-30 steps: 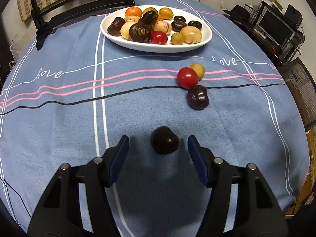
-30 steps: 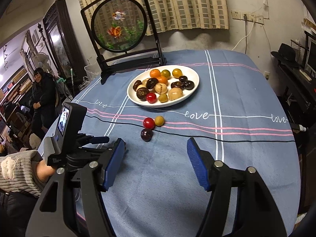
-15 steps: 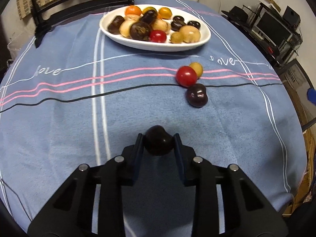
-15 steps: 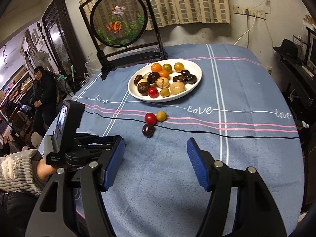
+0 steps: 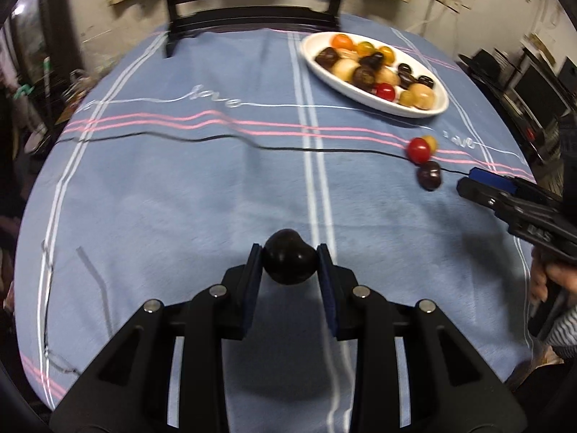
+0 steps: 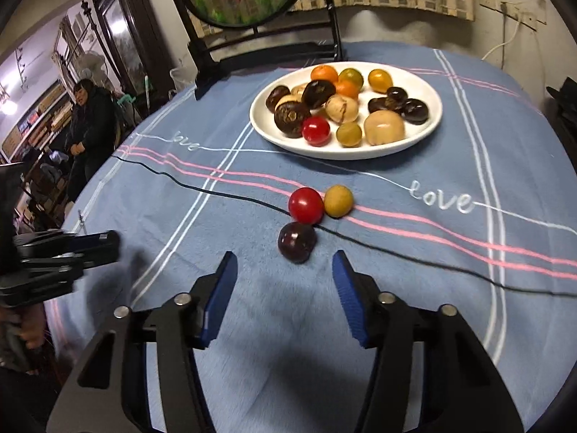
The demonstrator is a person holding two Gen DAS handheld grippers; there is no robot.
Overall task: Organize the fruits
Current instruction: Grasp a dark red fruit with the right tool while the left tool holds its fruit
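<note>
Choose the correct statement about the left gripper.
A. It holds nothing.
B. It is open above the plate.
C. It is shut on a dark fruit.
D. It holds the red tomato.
C: the left gripper is closed around the dark fruit.

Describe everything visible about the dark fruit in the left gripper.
The dark fruit is near-black with a maroon tinge, smooth and glossy, rounded with a slight bump on top. It sits clamped between the blue pads of the left gripper, one pad against each side. Its underside looks clear of the blue tablecloth, with a shadow below, though the lift is hard to confirm. Nothing else touches it.
</note>
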